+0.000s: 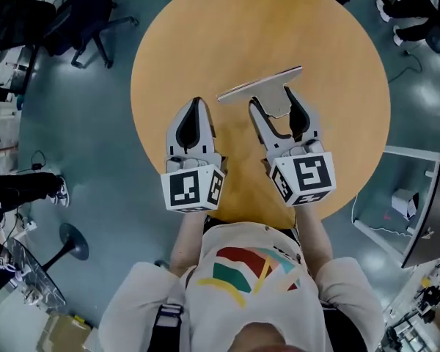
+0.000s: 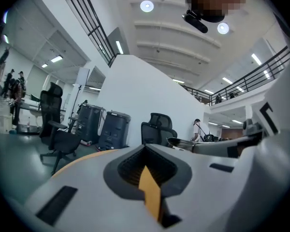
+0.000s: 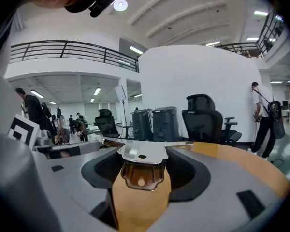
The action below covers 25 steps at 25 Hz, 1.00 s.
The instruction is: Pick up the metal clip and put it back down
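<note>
The metal clip (image 1: 260,83) lies on the round wooden surface (image 1: 337,64), a little right of its middle. Its long bar runs across on the far side, and its short tab points toward the person. The right tool (image 1: 273,100) has its jaws spread, one on each side of this tab. In the right gripper view the tab's edges come very near to the inner pads, but I see no sign of squeezing, so I judge this tool as released and the clip as not yet taken. The left tool (image 1: 196,105) rests near on the left, just beside the clip's bar end, clenched on nothing. The step in hand seems to be the grasp. To do it well, the tab should sit in the middle between the pads before the jaws close, so that both touch together and the clip is not pushed sideways. Thin smooth metal may slip or turn, so a firm, even closing is better than a fast one. The lift should go straight up and only a little, with the long bar level. For setting down, the clip should lie flat on the surface before the jaws open.
</note>
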Available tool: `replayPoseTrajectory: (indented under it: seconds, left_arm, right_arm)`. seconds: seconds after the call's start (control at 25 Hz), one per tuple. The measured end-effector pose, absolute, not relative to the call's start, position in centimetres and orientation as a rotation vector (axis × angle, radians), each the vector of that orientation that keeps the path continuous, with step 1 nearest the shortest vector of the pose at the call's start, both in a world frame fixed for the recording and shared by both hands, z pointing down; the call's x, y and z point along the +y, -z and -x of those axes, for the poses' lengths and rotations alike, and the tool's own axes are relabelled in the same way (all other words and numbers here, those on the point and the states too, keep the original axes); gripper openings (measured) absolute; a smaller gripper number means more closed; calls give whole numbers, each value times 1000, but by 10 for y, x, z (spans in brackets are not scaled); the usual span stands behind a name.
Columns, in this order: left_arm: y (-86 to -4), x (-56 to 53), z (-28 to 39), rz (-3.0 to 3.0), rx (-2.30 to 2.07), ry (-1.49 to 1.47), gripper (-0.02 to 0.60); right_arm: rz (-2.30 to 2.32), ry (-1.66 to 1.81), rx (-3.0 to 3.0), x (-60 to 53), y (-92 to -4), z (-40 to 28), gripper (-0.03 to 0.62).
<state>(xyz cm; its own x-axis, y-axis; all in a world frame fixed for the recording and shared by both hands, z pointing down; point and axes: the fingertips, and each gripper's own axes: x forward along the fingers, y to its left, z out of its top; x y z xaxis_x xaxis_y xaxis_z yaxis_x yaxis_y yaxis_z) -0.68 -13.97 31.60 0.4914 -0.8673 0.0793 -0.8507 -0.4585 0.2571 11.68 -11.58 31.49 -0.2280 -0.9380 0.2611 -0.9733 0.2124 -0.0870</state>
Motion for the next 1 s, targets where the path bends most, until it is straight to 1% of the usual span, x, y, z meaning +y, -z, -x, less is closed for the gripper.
replayPoseTrajectory:
  seconds: [0.2,0.32,0.56,0.8,1.0]
  left_arm:
    - [-387,-153,56,-2263,-1583,-19,43]
    - [-425,-173,89,-2170,-1631,-26,43]
    - [-479,-174,152,-2023,-1704,-58,43]
    - [-511,-179,188,-1959,-1743,-85,43]
    - [-512,-179,191,-1968,-1737,-92,43]
  right_arm:
    - [-1504,-467,-2386,-181,-400,-49,272]
    - [-1382,-467,-2355,-219,-457,-12,272]
    - [-1196,-504,-2303,-245,-537,55,272]
    - [-1057,-525,-2273,-247,-585,96,272]
    - [-1008,-415,-2192,-238,-611,104,270]
